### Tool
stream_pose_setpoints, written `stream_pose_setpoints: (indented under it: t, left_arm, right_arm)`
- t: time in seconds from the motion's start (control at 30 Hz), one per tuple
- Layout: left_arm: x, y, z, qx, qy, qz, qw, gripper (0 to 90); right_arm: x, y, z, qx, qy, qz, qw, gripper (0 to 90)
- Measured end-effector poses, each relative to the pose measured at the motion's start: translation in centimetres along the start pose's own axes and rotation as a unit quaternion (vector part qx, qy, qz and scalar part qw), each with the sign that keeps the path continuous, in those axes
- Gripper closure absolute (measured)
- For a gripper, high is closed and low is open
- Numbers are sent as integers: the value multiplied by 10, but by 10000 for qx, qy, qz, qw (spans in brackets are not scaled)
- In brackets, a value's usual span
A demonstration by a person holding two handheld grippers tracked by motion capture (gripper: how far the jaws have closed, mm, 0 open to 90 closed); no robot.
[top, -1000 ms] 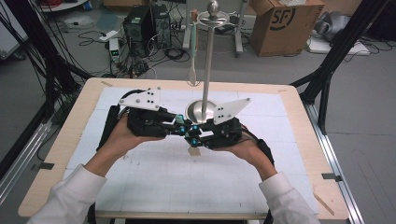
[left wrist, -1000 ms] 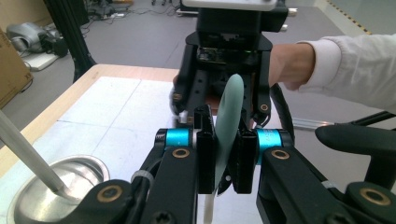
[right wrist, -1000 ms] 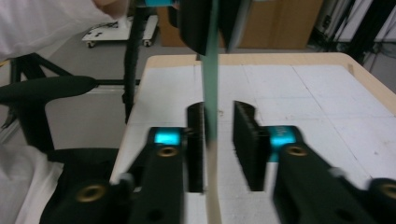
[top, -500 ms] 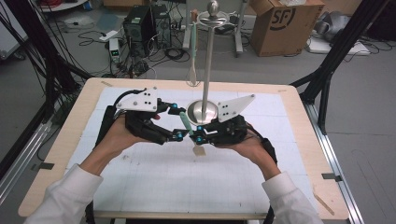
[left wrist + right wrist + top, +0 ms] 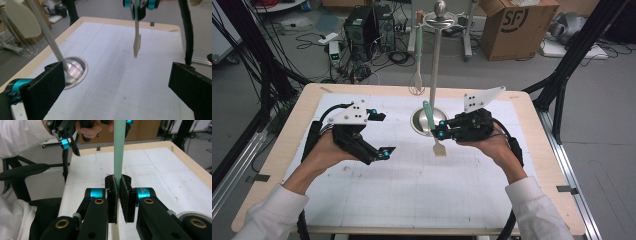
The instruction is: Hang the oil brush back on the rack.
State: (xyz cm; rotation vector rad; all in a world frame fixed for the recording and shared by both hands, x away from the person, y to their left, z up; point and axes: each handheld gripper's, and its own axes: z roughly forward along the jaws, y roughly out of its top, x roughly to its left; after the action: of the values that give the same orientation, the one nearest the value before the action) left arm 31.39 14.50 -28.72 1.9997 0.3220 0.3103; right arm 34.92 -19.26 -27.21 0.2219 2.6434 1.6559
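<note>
Right gripper [image 5: 438, 134] is clamped on the mint-green handle of a small spatula with a cream wooden blade [image 5: 439, 148], held above the white gridded surface [image 5: 412, 190], just beside the round metal base of the utensil stand [image 5: 424, 122]. Left gripper [image 5: 382, 134] has just opened, jaws wide, nothing between them. A pale green spoon [image 5: 417, 60] hangs from the stand's top.
</note>
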Motion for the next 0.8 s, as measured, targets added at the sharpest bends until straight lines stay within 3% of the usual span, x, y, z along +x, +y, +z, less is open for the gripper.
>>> stream_pose_setpoints:
  t: [0.33,0.5,0.8]
  left_arm:
    - [9,-30,-17,94,313,-127,9994,17]
    - [15,-54,-25,1,362,-310,9989,17]
    - [15,-86,-38,0,499,-405,9979,17]
  right_arm:
    - [-20,11,-10,86,-148,97,9998,853]
    - [-30,15,-17,22,-280,206,9994,853]
    - [-52,27,-30,-96,-391,407,9984,853]
